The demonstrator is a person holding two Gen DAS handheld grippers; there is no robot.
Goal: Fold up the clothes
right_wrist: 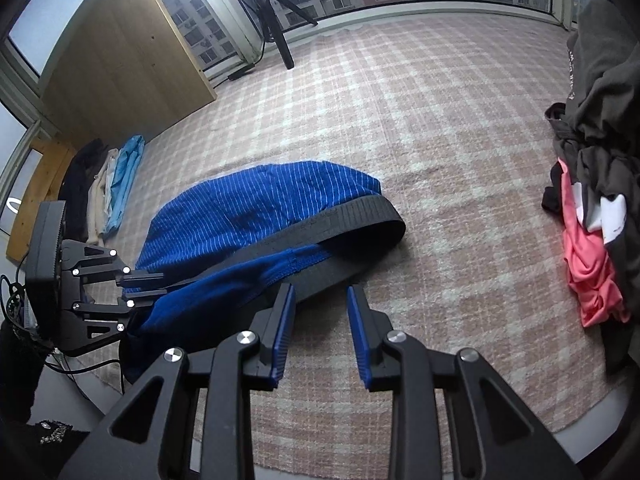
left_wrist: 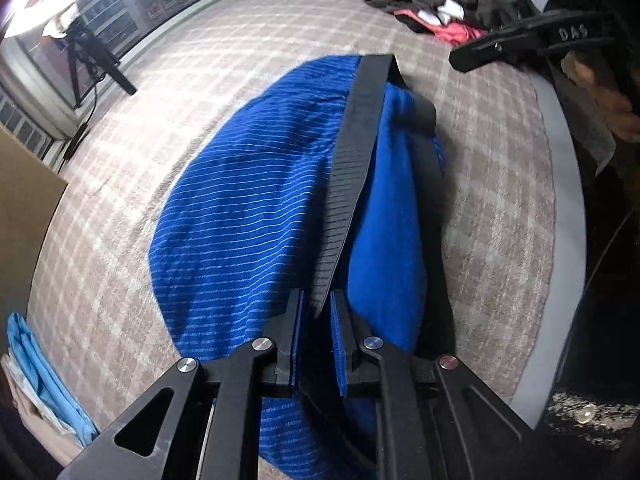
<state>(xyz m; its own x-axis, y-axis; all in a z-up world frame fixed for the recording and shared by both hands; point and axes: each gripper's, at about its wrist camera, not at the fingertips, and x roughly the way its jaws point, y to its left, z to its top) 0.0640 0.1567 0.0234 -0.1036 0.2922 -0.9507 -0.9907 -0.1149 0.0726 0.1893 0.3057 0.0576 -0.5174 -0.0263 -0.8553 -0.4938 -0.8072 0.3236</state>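
While left tongs (left_wrist: 317,312) pinch blue shorts (left_wrist: 248,216), right tongs (right_wrist: 321,322) gape; "DAS" embossed.

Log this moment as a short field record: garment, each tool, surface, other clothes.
garment: blue striped shorts with black waistband, partly lifted at one end
left tool: shut on the waistband
right tool: open, holding nothing, beside the shorts
surface: plaid blanket
other clothes: dark and pink pile to the right; folded stack far left
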